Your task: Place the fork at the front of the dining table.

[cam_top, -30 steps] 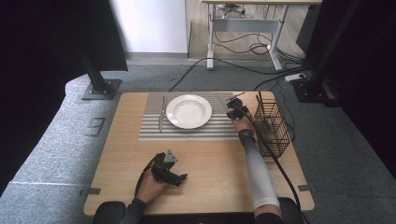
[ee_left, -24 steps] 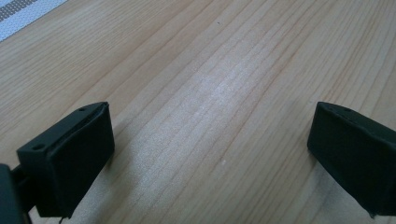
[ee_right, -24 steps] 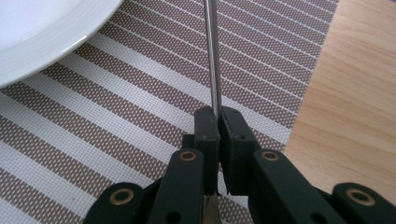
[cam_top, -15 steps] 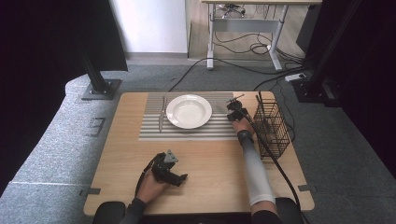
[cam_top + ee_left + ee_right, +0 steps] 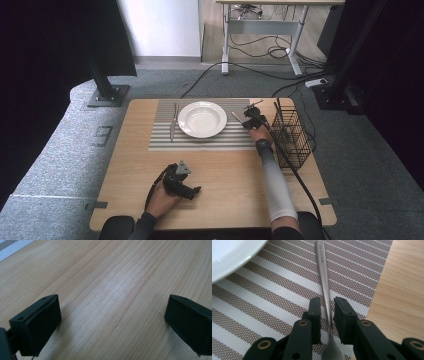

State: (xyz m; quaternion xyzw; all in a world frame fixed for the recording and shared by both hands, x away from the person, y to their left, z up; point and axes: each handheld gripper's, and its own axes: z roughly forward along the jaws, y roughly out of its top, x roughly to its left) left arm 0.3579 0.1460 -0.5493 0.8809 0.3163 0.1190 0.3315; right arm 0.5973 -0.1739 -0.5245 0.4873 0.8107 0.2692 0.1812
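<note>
Reaching far across the table, your right arm is stretched out straight, and your right gripper (image 5: pixel 253 119) sits over the striped mat (image 5: pixel 200 142). Its jaws have just been opening a little. They stand close together with a small gap on each side of the spoon (image 5: pixel 324 287), so the pads do not press on it. The spoon lies flat on the mat right between those jaws, handle pointing away from them. A white plate (image 5: pixel 229 255) sits just to their left. Your left gripper (image 5: pixel 112 322) rests low over bare wood, jaws wide apart and holding nothing.

Brushed-metal spoon (image 5: pixel 325 282) (woven placemat (image 5: pixel 274 302)).
</note>
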